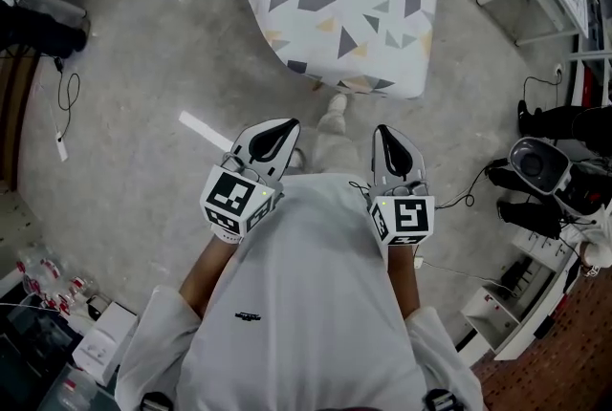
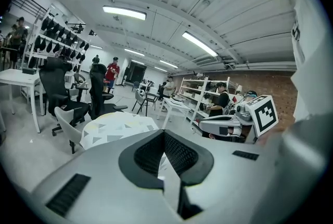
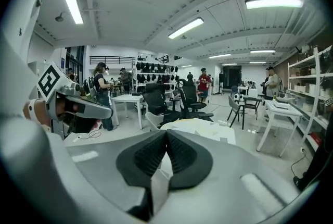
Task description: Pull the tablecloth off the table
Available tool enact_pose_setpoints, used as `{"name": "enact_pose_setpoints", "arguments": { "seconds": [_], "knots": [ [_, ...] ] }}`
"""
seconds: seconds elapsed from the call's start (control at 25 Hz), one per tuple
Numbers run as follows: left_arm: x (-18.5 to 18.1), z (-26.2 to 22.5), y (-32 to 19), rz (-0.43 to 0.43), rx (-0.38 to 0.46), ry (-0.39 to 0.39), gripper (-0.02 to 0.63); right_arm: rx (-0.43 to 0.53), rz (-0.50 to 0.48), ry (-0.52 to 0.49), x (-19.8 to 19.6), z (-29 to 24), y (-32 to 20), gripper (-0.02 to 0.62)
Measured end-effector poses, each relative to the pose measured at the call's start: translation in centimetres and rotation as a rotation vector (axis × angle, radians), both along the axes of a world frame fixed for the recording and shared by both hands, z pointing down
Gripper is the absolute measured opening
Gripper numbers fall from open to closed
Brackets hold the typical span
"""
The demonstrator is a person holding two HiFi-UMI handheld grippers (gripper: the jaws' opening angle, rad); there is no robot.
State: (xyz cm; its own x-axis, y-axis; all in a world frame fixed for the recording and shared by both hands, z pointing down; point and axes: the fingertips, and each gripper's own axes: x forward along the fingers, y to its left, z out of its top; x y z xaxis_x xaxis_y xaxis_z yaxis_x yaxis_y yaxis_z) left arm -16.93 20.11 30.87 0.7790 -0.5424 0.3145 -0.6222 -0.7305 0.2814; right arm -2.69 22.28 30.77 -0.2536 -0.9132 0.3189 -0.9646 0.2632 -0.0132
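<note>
Two sets of jaws are pressed together on nothing: your left gripper [image 1: 275,130] and right gripper [image 1: 388,140] sit well short of the tablecloth [image 1: 344,8] draped ahead. If you arrive at its near edge with the jaws closed, you'll only push folds. Pinch too little fabric and it may slip free mid-pull.
</note>
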Motion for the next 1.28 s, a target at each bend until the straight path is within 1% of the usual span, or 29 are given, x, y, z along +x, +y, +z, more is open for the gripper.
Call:
{"name": "enact_pose_setpoints", "arguments": {
  "seconds": [0.12,0.28,0.4,0.64,0.84,0.92,1.08,1.28],
  "knots": [
    [1.2,0.2,-2.7,0.000,0.004,-0.015,0.006,-0.002,-0.007,-0.013,0.9,0.8,-2.6,0.012],
    [3.3,0.4,-7.5,-0.003,-0.005,-0.037,0.006,-0.007,-0.010,-0.048,3.0,1.7,-7.6,0.012],
    [5.7,-0.2,-11.7,-0.012,-0.014,-0.051,0.006,0.007,-0.027,-0.069,5.2,1.2,-12.1,0.012],
    [11.1,-2.4,-20.2,-0.011,0.019,-0.095,0.006,0.021,-0.041,-0.117,10.3,1.2,-21.0,0.012],
    [13.7,-2.7,-24.9,-0.027,0.006,-0.105,0.006,0.031,-0.045,-0.139,13.2,0.1,-26.3,0.012],
    [14.4,-2.5,-26.0,-0.025,-0.002,-0.102,0.006,0.034,-0.036,-0.140,14.0,-0.2,-27.6,0.012],
    [14.9,-2.2,-27.2,-0.010,-0.021,-0.081,0.006,0.017,-0.013,-0.121,15.2,0.2,-28.8,0.013],
    [14.7,-1.4,-29.2,0.020,-0.038,-0.085,0.006,-0.004,0.016,-0.118,15.7,0.5,-29.9,0.023]
  ]
}}
